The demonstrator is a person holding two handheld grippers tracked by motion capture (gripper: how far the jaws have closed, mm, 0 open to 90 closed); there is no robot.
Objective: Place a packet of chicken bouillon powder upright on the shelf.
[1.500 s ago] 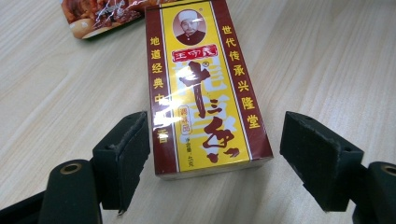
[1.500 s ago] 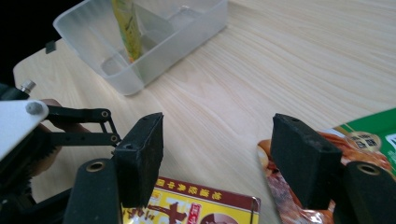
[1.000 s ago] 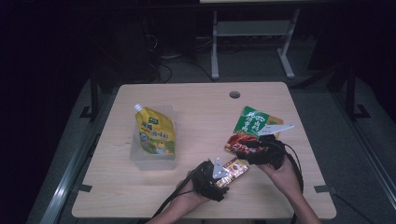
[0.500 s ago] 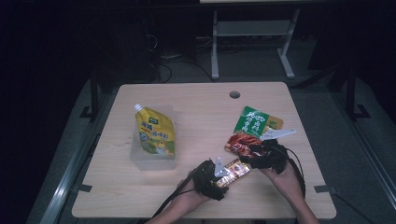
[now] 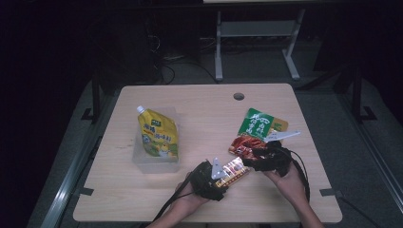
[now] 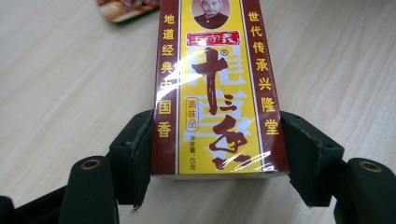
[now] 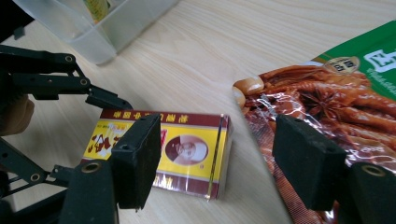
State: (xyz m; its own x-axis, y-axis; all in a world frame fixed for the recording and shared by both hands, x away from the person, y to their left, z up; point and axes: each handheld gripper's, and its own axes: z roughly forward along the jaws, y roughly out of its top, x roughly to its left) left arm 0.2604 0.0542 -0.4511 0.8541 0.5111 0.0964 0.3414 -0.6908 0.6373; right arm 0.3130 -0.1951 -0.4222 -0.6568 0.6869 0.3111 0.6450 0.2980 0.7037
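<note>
A yellow and dark red spice box (image 5: 234,171) lies flat on the table's near side. My left gripper (image 5: 227,175) comes at it from the left. In the left gripper view both pads press the box (image 6: 217,93) on its long sides; the jaws (image 6: 215,154) have just been closing on it. My right gripper (image 5: 252,159) hovers open at the box's far end. In the right gripper view its pads (image 7: 219,158) stand wide apart above the table, with the box (image 7: 187,144) to their left and a green and red snack pouch (image 7: 327,102) to their right.
A clear plastic tub (image 5: 157,164) holding a yellow spout pouch (image 5: 159,137) stands left of centre. The snack pouch (image 5: 259,124) lies at the right, partly under the right gripper. A cable hole (image 5: 238,96) sits near the far edge. Cables trail toward the near edge.
</note>
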